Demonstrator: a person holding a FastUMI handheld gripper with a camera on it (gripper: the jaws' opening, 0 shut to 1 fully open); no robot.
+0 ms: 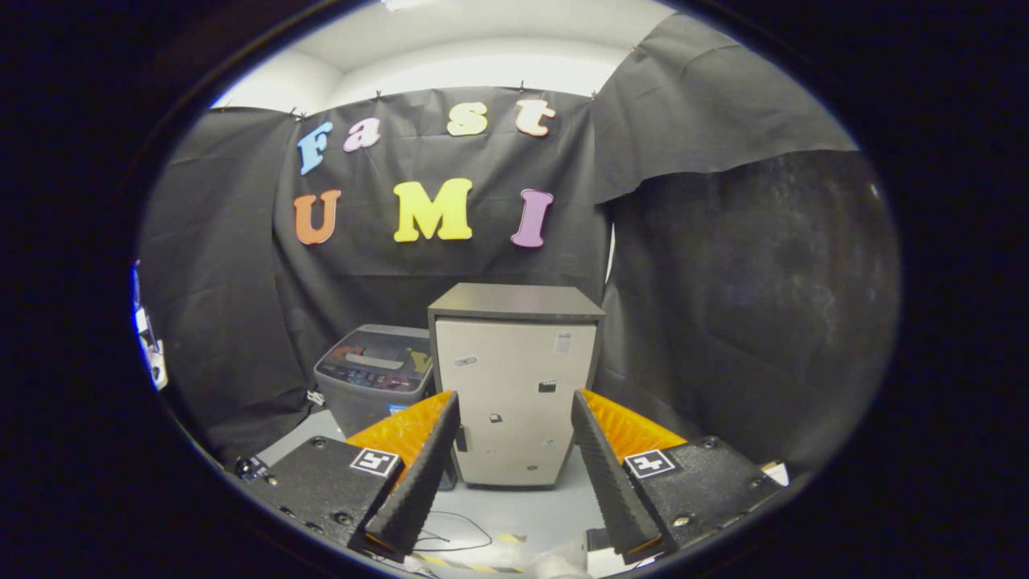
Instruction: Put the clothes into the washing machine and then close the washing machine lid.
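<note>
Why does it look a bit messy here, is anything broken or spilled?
Nothing looks broken or spilled. The small grey washing machine stands upright beside the beige cabinet with a dark top, its lid down. A thin black cable lies loose on the pale floor, and no clothes are visible. The gripper is open and holds nothing.

Gripper view, level, facing far cabinet (514,386)
</note>
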